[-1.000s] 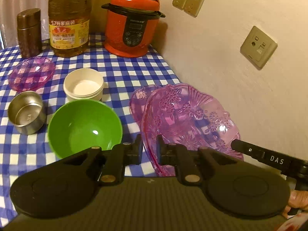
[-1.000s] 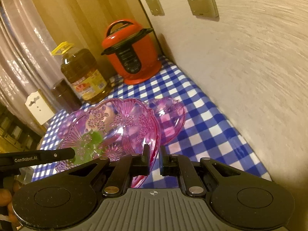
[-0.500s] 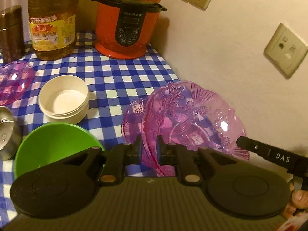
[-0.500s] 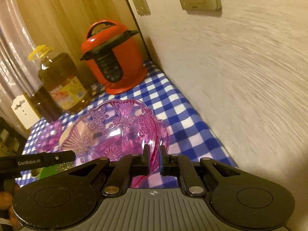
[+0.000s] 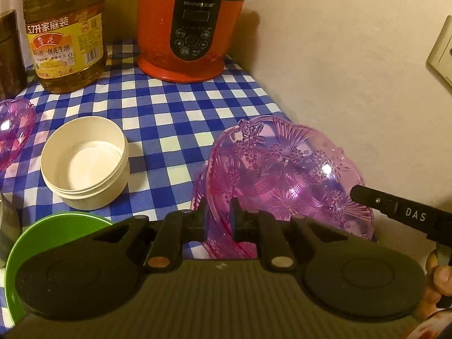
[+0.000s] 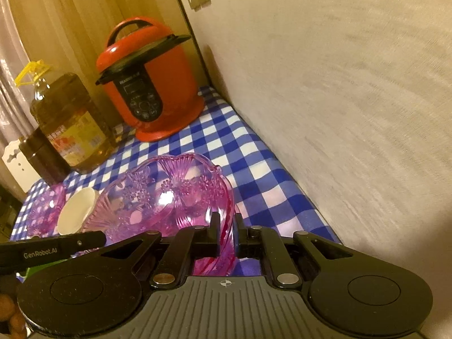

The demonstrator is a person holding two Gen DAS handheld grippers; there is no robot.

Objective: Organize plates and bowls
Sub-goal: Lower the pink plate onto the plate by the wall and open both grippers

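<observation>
Both grippers hold one large pink transparent plate (image 5: 285,175) by opposite rims, over the checked table near the wall. My left gripper (image 5: 217,220) is shut on its near left rim. My right gripper (image 6: 226,233) is shut on its right rim; the plate also shows in the right wrist view (image 6: 169,197). A smaller pink plate (image 5: 199,195) lies under it, mostly hidden. A white bowl (image 5: 84,161), a green bowl (image 5: 42,243) and another pink plate (image 5: 14,130) sit to the left.
A red pressure cooker (image 5: 192,28) and an oil bottle (image 5: 63,34) stand at the back of the table (image 5: 175,104). A dark canister (image 5: 8,53) is at far left. The wall (image 5: 353,70) runs along the table's right edge. A steel bowl's edge (image 5: 7,226) shows at left.
Both grippers have carried the large pink plate forward and right, over the smaller pink plate, which is now almost covered. The green bowl has slid toward the lower left of view.
</observation>
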